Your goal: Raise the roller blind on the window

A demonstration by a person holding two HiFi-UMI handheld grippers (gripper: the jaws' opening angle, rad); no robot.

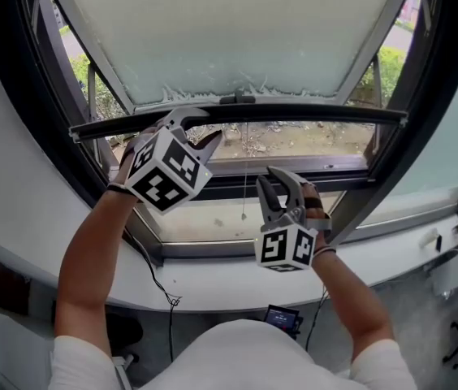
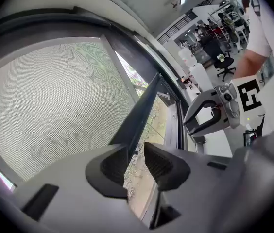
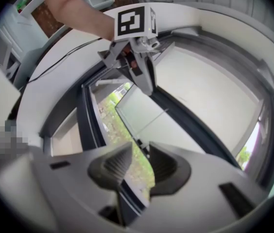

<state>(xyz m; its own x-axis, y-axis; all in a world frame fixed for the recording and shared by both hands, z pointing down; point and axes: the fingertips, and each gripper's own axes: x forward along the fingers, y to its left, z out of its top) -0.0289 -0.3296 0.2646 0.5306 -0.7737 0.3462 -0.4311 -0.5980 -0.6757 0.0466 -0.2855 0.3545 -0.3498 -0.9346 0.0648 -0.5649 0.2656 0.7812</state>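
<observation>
- The roller blind (image 1: 237, 31) covers the upper part of the window in the head view. Its dark bottom bar (image 1: 310, 112) runs across the frame just above centre, with open glass and the ground outside below it.
- The left gripper (image 1: 196, 127) sits at centre left with its jaws apart, one above the bar and one below it. In the left gripper view the bar appears to lie against one pad only, so it is not clamped. This straddle likely serves to carry the bar upward.
- The right gripper (image 1: 265, 175), lower and right of centre, is released and holds nothing.
- The thin pull cord (image 1: 245, 177) hangs from the middle of the bar, just left of the right gripper and within its reach.
</observation>
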